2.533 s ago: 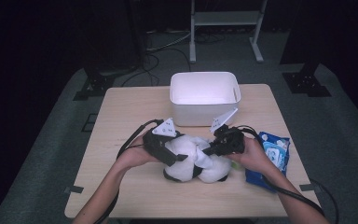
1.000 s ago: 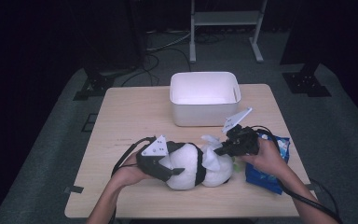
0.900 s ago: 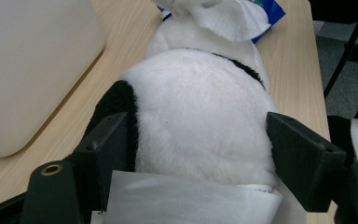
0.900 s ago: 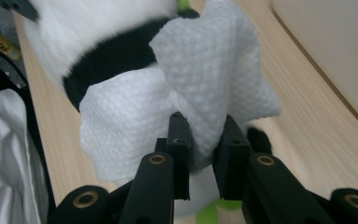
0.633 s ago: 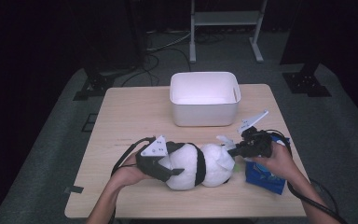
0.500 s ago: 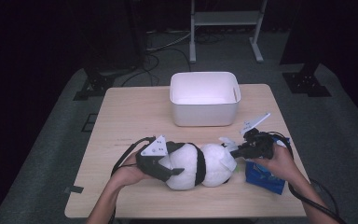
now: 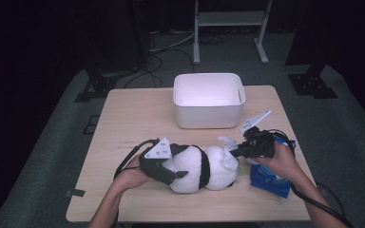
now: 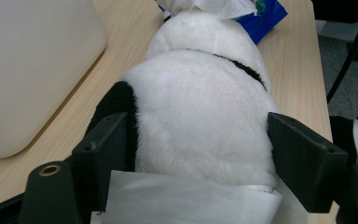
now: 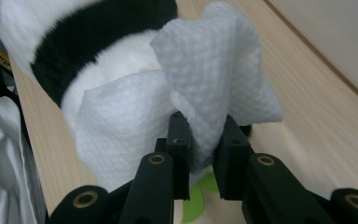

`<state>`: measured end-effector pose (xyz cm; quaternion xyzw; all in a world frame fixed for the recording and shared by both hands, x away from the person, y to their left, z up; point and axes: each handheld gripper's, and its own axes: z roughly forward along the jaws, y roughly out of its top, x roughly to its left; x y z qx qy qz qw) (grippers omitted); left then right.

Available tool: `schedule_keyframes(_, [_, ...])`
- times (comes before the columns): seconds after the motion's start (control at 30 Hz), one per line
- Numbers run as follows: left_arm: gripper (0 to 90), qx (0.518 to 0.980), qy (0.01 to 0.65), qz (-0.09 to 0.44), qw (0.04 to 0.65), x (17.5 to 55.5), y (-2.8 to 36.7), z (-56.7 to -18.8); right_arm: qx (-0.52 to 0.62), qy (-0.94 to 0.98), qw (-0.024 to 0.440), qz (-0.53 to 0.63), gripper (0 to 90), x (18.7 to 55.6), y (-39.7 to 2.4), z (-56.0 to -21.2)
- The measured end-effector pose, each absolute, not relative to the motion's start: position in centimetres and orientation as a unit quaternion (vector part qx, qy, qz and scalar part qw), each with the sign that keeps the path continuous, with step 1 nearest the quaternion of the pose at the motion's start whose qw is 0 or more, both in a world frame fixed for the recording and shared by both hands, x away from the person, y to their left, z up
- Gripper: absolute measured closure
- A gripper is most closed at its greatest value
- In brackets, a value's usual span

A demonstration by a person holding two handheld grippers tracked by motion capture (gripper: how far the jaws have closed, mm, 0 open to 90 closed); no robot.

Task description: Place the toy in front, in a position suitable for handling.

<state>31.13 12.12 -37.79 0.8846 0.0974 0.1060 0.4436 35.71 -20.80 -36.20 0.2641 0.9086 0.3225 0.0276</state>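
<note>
Right tool (image 7: 236,153) shifted rightward with wipe (image 9: 214,74); wooden table (image 7: 133,118), dark room.

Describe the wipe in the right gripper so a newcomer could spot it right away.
On the wooden table, in front of the white tub, lies a black-and-white plush toy. At its right end the right gripper pinches a wipe: thin, white, dimpled and crumpled, unlike the furry toy or the blue packet beside it.
</note>
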Motion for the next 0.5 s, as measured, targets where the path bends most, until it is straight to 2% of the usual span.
schedule_keyframes(0.27, [21.7, 0.885, 0.098, 0.108, 0.442, 31.1, 12.0, -37.8, 0.222, 0.921, 0.039, 0.318, 77.2, 36.1, -16.6, -34.9])
schedule_keyframes(0.5, [21.7, 0.886, 0.095, 0.111, 0.441, 31.0, 11.9, -37.7, 0.194, 0.929, 0.025, 0.313, 77.1, 36.5, -13.7, -35.0])
